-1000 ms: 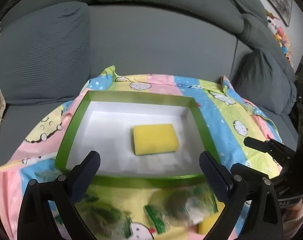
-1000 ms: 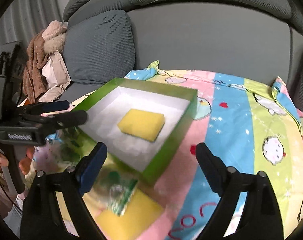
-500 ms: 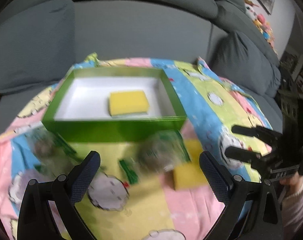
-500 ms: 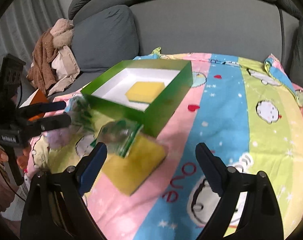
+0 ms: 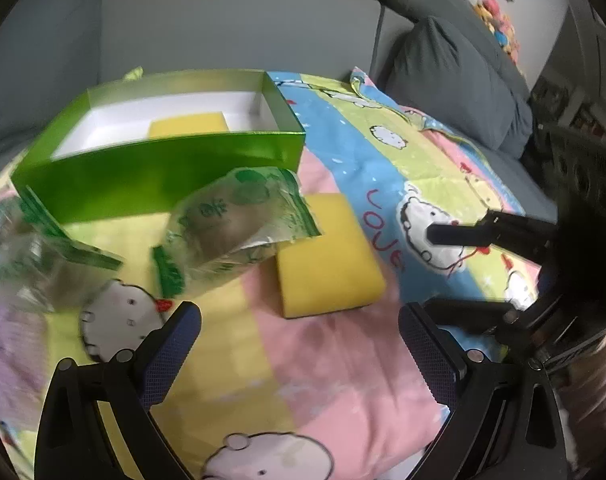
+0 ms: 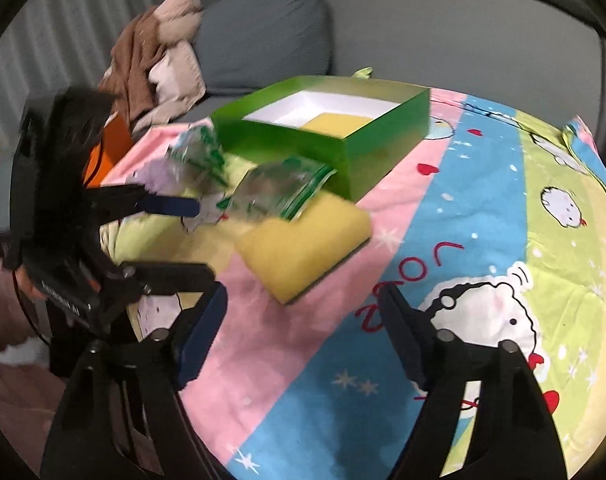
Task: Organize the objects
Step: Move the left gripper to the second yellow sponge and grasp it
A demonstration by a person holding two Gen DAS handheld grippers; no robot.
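1 yellow rectangular sponge (image 5: 189,126) lay inside the green cardboard box (image 5: 159,168); another yellow sponge (image 5: 329,256) and 2 clear green-printed plastic bags (image 5: 239,220) waited near it on the patterned blanket (image 5: 323,380). Left tool (image 5: 299,344) gaped empty; right tool (image 6: 303,332) was closing on nothing.

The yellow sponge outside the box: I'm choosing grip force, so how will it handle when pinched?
The yellow sponge looks porous and thick, so it probably squashes and weighs little. The clear packet overlaps one corner and may slide off when it lifts.
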